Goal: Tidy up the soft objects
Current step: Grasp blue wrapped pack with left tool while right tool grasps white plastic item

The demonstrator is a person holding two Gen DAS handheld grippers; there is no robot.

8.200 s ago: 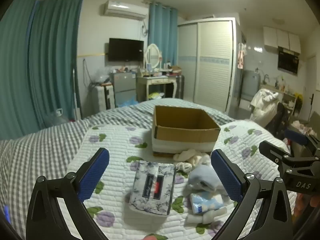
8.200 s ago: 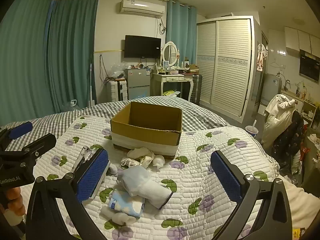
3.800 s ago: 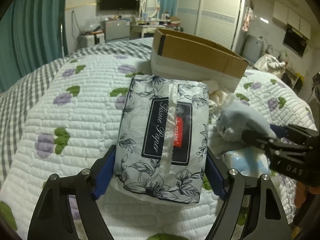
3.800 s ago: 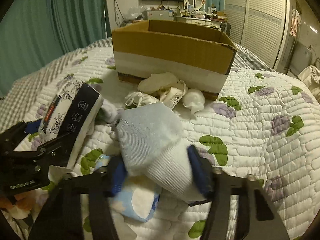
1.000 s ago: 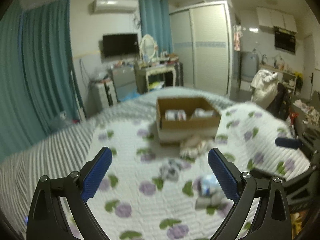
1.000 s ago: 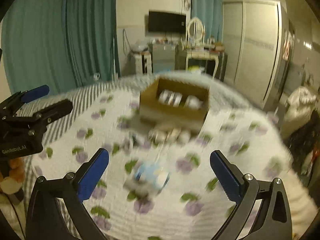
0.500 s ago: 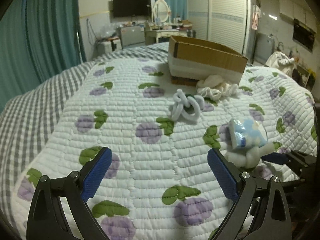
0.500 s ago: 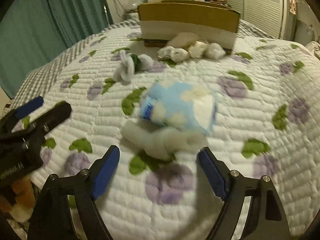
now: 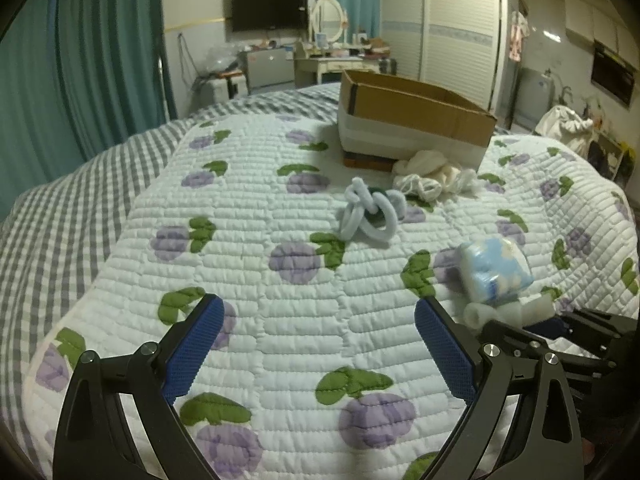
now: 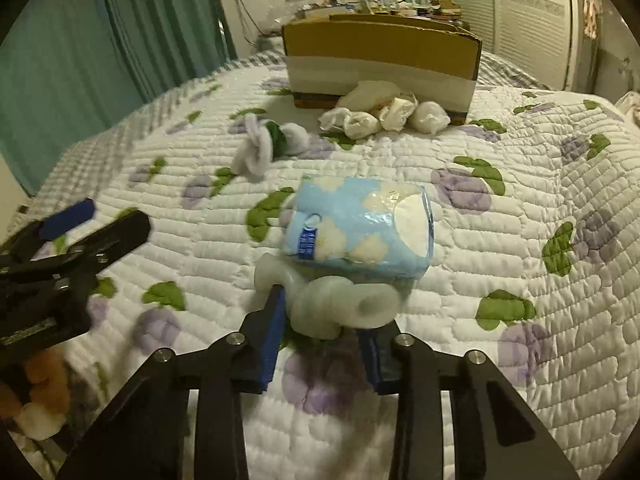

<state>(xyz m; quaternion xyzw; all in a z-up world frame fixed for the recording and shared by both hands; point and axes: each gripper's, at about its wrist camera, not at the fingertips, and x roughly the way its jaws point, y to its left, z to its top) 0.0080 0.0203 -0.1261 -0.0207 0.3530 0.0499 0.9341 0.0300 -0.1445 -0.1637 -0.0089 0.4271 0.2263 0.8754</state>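
Note:
On the quilt lies a white rolled cloth (image 10: pixel 340 304), touching a blue cloud-print tissue pack (image 10: pixel 360 228) just behind it. My right gripper (image 10: pixel 322 336) is closing on the roll, its blue pads against both sides. In the left wrist view the roll (image 9: pixel 508 312) and pack (image 9: pixel 494 268) sit at the right with the right gripper (image 9: pixel 560 330) at them. My left gripper (image 9: pixel 320 344) hovers open over bare quilt, nothing between its fingers. A looped white and green bundle (image 9: pixel 372 212) and a heap of white socks (image 9: pixel 432 176) lie before the cardboard box (image 9: pixel 412 120).
The box (image 10: pixel 380 60) stands at the far side of the flowered quilt (image 9: pixel 260 280). The checked bedspread (image 9: pixel 60 200) falls away at the left. Teal curtains, a dresser and wardrobes stand beyond the bed. A hand holds the left gripper (image 10: pixel 72 240) at the left.
Both grippers have dropped close to the quilt. The right jaws have narrowed from wide open onto the white roll. The left jaws stay wide.

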